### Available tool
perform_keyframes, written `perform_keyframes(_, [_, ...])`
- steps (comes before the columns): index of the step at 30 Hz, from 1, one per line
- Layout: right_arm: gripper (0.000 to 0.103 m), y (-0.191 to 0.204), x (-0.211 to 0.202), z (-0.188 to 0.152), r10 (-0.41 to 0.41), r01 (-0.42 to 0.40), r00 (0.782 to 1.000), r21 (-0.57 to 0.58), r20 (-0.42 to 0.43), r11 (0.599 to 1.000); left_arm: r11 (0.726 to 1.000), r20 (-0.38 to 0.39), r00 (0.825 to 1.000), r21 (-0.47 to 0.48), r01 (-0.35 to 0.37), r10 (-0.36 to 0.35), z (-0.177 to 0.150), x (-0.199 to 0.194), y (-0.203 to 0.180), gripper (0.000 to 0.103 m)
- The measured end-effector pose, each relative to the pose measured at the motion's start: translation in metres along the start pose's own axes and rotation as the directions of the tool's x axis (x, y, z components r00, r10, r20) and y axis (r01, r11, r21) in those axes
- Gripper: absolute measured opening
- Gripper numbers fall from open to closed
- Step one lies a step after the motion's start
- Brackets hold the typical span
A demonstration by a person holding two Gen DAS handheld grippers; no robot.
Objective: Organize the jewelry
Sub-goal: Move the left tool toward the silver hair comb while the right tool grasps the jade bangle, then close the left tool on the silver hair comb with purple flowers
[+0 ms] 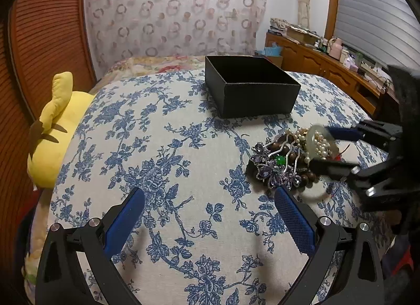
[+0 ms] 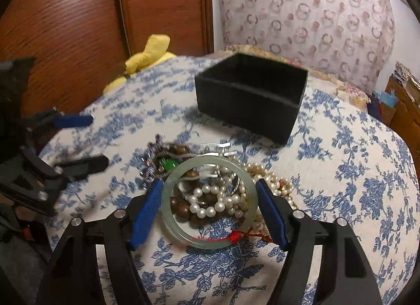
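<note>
So our right gripper (image 2: 208,207) had its blue fingers (image 2: 147,210) straddling the pale green bangle (image 2: 207,242), one on each side. They sat right at the rim, but we couldn't tell if they were actually pressing on it yet, so we'd call it closing in rather than a real grip. The bangle lay on top of the jewelry pile (image 2: 215,194), near the bed's front edge, with pearls and brown beads showing through its hole and a red cord tied on its near side.

Our left gripper (image 1: 210,215) hovered wide open over the bare bedspread (image 1: 157,147), holding nothing.

We figured this was the first pick: squeeze the bangle, lift it clear, carry it to the black box (image 2: 249,102) farther back on the bed, which looked empty from what we could see.

Watch-outs: pearl strands (image 2: 210,205) could snag and come along, and the purple hair comb (image 1: 275,171) was tangled right beside them. A yellow plush toy (image 1: 55,126) sat off the bed's left edge, out of the way.
</note>
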State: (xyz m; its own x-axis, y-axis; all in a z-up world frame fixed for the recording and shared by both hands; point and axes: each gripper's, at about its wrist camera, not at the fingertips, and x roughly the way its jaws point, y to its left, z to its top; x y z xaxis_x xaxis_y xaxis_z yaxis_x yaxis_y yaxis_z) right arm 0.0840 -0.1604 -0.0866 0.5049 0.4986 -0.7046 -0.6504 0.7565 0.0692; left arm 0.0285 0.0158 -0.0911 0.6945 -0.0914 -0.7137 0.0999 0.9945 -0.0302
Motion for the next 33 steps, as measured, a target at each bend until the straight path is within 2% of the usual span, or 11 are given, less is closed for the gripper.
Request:
perform_keyframes(5, [0.074,-0.006,-0.027,0.009,-0.018,0.016,0.997,0.028,0.077,0.999,1.000,-0.002,1.000,0.018,0.019,-0.019,0.002,0.002,-0.006,0.096])
perform_keyframes(11, [0.074,-0.025,-0.043,0.011,-0.049,0.040,0.992,0.080,0.116,0.996,0.995,-0.033,0.996,0.036,0.088,-0.086,0.008,0.015,-0.015,0.096])
perform_keyframes(22, [0.074,-0.037,-0.044,0.005,-0.074,0.062,0.991,0.105,0.111,0.992,0.975,-0.116,0.978,0.117,0.187,-0.173,0.019,0.042,-0.039,0.095])
perform_keyframes(29, [0.074,-0.037,-0.041,0.001,-0.075,0.064,0.993,0.105,0.097,0.992,0.969,-0.121,0.973,0.132,0.211,-0.196,0.023,0.050,-0.044,0.076])
perform_keyframes(33, [0.074,-0.037,-0.039,-0.002,-0.075,0.066,0.993,0.108,0.085,0.992,0.965,-0.113,0.969,0.121,0.233,-0.220,0.023,0.047,-0.044,0.054])
